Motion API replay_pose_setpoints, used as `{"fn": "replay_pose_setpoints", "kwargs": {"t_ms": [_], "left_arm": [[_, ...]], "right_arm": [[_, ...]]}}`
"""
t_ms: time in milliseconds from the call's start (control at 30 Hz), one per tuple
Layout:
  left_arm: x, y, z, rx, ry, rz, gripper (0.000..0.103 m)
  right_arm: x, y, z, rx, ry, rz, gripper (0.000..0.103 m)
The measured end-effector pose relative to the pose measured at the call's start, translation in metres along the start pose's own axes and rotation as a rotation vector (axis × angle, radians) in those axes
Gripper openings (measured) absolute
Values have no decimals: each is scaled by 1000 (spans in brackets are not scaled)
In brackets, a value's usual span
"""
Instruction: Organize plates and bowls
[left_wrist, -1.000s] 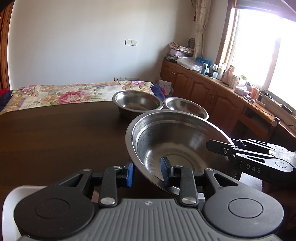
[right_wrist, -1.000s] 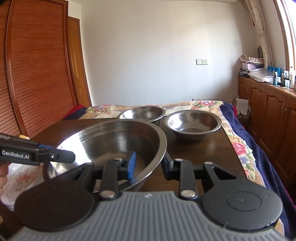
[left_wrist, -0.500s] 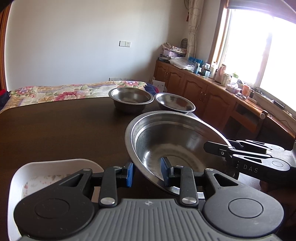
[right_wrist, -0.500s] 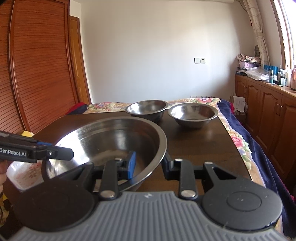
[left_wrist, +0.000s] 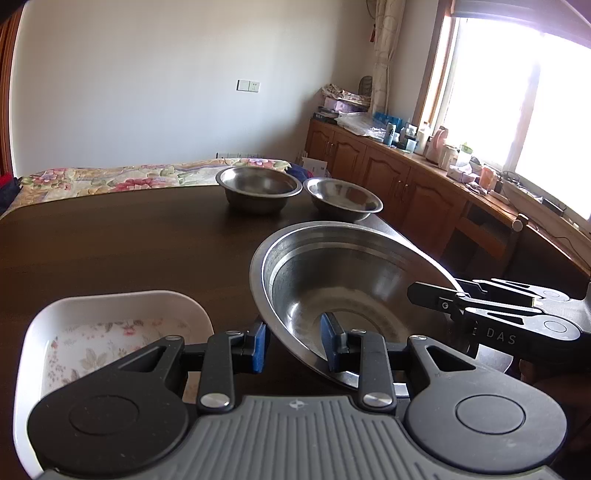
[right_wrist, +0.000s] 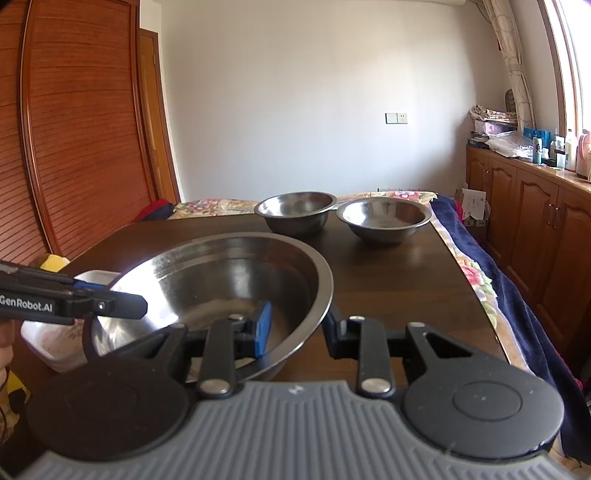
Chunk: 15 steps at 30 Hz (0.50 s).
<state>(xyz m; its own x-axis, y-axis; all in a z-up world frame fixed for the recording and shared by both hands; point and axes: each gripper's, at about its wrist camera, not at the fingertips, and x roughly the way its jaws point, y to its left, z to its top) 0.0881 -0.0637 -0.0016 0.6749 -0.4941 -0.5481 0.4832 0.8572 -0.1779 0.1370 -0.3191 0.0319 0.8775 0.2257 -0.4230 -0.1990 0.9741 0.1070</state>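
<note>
A large steel bowl hangs tilted over the near right part of the dark wooden table. My left gripper is shut on its near left rim. My right gripper is shut on the bowl's right rim. Two smaller steel bowls stand side by side at the table's far edge. A white rectangular dish with a floral bottom sits on the table under my left gripper; in the right wrist view this dish shows behind the left gripper's fingers.
A bed with a floral cover lies beyond the table's far edge. Wooden cabinets with clutter on top run under the window on the right. A wooden chair stands off the table's right side. A slatted wooden door is on the left.
Both grippers have pulled back toward the near edge with the large bowl held between them. The two small bowls now look farther away, and the white dish has come into view.
</note>
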Motion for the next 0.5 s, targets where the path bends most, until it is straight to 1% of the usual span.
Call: {"fn": "replay_pose_setpoints", "kwargs": {"t_ms": [500], "left_arm": [[2, 0, -6, -11, 24, 6, 32]], "right_arm": [[2, 4, -8, 0, 18, -3, 32]]}}
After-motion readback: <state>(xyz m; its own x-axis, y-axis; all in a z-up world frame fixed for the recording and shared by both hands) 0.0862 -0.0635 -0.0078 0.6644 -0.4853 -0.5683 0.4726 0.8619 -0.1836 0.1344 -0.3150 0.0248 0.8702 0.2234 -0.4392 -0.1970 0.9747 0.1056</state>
